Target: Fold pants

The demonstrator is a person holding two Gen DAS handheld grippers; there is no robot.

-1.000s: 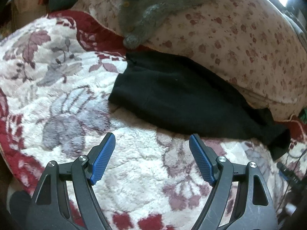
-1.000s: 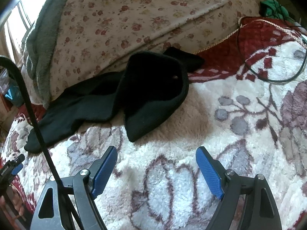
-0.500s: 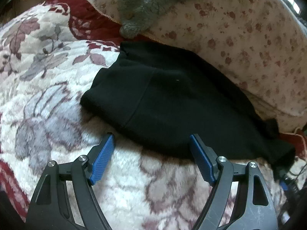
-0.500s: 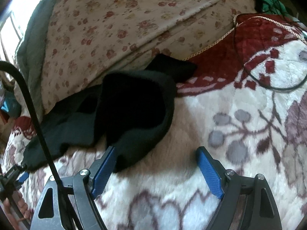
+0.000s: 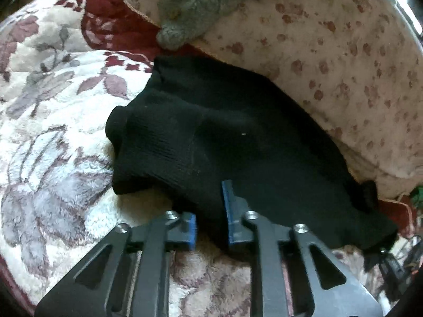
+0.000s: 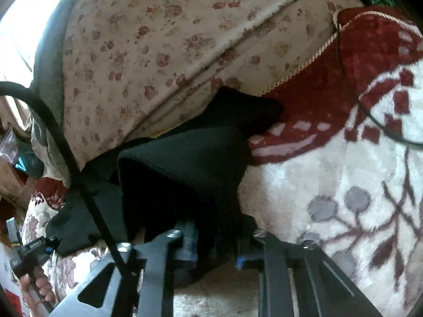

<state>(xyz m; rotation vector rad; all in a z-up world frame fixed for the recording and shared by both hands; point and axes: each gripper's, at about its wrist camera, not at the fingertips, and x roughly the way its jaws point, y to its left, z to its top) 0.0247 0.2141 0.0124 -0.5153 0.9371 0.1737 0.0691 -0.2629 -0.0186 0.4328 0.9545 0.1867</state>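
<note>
Both jaw sets have just been closing and each now pinches the near hem of the pants [image 5: 238,137].

Left gripper [image 5: 211,216]: blue pads pressed in from both sides on a bunched fold of black fabric at the pants' near edge. Cloth fills the gap between them.

Right gripper [image 6: 215,243]: jaws likewise drawn together on the black cloth [image 6: 190,174]. Pads are mostly buried in the fabric, so contact is only partly visible, but the fabric rises straight out of the gap.

Pants lie on the blanket [image 5: 53,137], directly ahead of both jaw sets, running away from them toward the floral quilt [image 5: 343,66]. Far edge of the pants touches the foot of that quilt. Long axis runs crosswise to both grippers, one grip toward each end of the near edge. Neither hand is nearer; both are already on the cloth.

Judgement: next move is a lift and carry of the near edge over toward the quilt side. Risk: the right end is already doubled over on itself, so that fold may come up uneven.

Beyond the pants, a grey knit [image 5: 201,2] sits on top of the quilt, clear of the fold path.
</note>
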